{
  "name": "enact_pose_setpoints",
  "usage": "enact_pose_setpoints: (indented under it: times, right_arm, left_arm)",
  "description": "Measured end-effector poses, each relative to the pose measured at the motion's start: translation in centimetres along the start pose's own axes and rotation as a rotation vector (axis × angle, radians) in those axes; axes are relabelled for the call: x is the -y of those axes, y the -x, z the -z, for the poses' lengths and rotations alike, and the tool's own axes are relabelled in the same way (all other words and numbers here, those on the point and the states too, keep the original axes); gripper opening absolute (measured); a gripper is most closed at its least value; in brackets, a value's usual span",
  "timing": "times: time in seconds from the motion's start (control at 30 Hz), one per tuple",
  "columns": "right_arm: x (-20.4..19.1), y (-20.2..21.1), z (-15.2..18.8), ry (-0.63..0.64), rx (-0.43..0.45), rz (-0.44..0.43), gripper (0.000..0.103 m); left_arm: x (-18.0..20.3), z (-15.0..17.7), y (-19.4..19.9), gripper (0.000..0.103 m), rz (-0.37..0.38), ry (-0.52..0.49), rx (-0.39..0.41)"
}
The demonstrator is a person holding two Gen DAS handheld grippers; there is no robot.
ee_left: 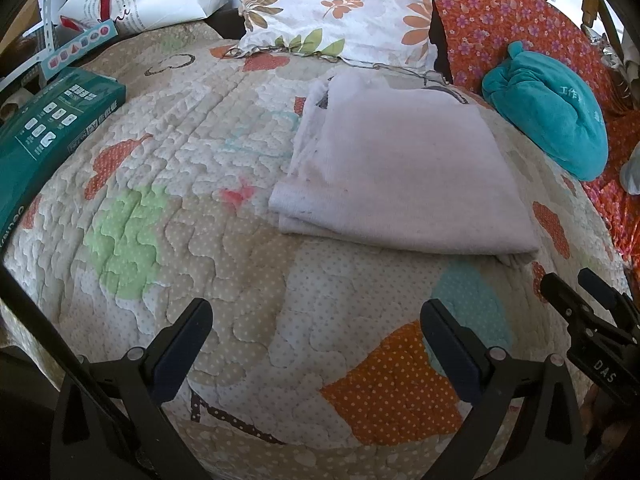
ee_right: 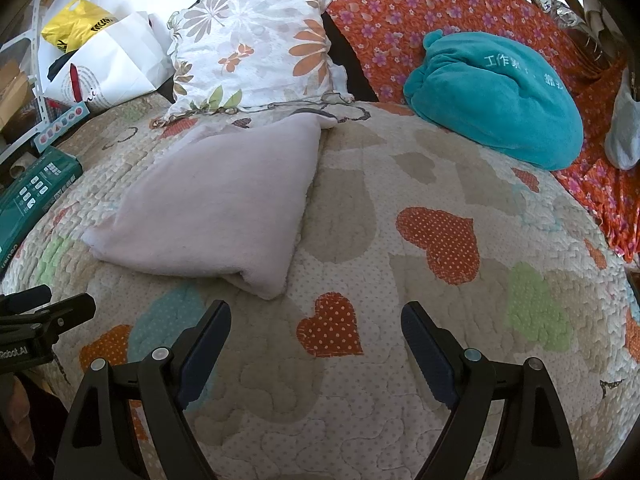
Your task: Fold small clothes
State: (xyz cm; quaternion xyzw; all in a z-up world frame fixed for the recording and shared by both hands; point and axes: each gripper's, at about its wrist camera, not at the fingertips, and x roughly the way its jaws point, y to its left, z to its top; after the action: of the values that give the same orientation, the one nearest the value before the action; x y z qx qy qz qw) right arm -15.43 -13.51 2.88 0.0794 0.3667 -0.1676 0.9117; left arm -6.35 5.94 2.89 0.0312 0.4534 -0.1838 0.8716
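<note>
Your pale cloth lay folded into a flat packet on the quilted bed, just in front of the floral pillow. Your left tool and right tool hung short of the cloth, both spread apart and empty. The fold looked finished; next would probably be setting it aside. Its underside layers stayed hidden.

Pale pink cloth, folded flat into a layered rectangle, perhaps a towel, lying on quilt

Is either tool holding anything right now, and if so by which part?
Nothing is held. Both the left tool and right tool are open, short of the folded pink cloth.
</note>
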Motion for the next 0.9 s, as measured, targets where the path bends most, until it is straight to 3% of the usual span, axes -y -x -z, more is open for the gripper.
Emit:
enact_pose_setpoints:
  times: [0.9]
  right_arm:
    - [-0.63, 0.25, 0.2, 0.007, 0.013, -0.006, 0.091]
  left_arm:
    - [0.08, 0.16, -0.18, 0.103, -0.002, -0.011, 0.01]
